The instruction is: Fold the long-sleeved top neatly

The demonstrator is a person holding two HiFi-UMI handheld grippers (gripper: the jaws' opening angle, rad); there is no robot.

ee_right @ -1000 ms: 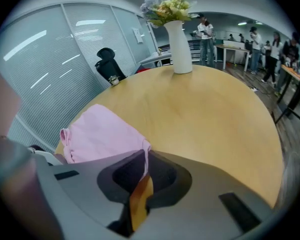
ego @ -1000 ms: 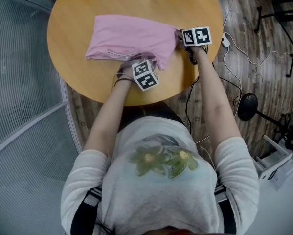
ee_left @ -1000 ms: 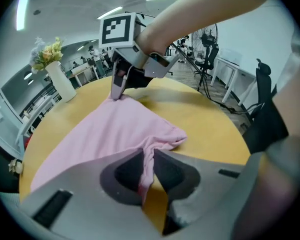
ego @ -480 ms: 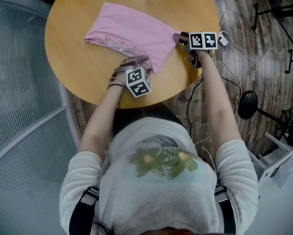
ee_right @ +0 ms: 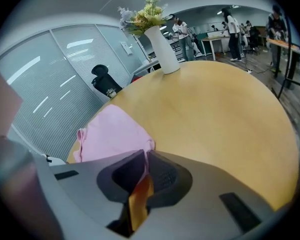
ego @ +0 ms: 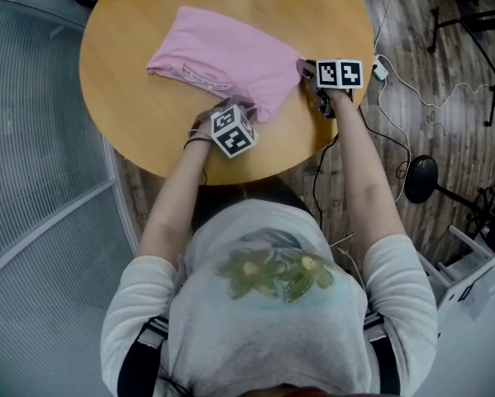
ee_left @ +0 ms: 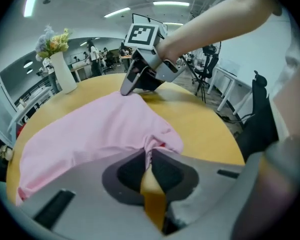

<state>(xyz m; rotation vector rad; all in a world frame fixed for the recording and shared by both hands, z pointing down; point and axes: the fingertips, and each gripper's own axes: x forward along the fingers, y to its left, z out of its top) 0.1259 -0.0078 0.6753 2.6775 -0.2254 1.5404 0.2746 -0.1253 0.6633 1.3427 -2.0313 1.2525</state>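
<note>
The pink long-sleeved top (ego: 222, 56) lies folded into a rough rectangle on the round wooden table (ego: 148, 131). My left gripper (ego: 243, 106) is at the top's near edge. Its jaws have just been closing, and a bunched fold of pink cloth (ee_left: 155, 139) is pinched between the pads. My right gripper (ego: 305, 66) is at the top's right corner. Its jaws have also just been closing, and they hold a thin edge of the cloth (ee_right: 139, 144). In the left gripper view, the right gripper (ee_left: 127, 89) touches the far side of the top.
A white vase with flowers (ee_right: 162, 49) stands at the far side of the table. The table's rim is close beyond the right gripper. On the wooden floor to the right lie white cables (ego: 396, 98) and a black round stand base (ego: 419, 176). A glass partition runs along the left.
The top's outline has shifted slightly on the table. Both grippers stay at the same edges of the cloth, and the left marker cube has turned a little.
</note>
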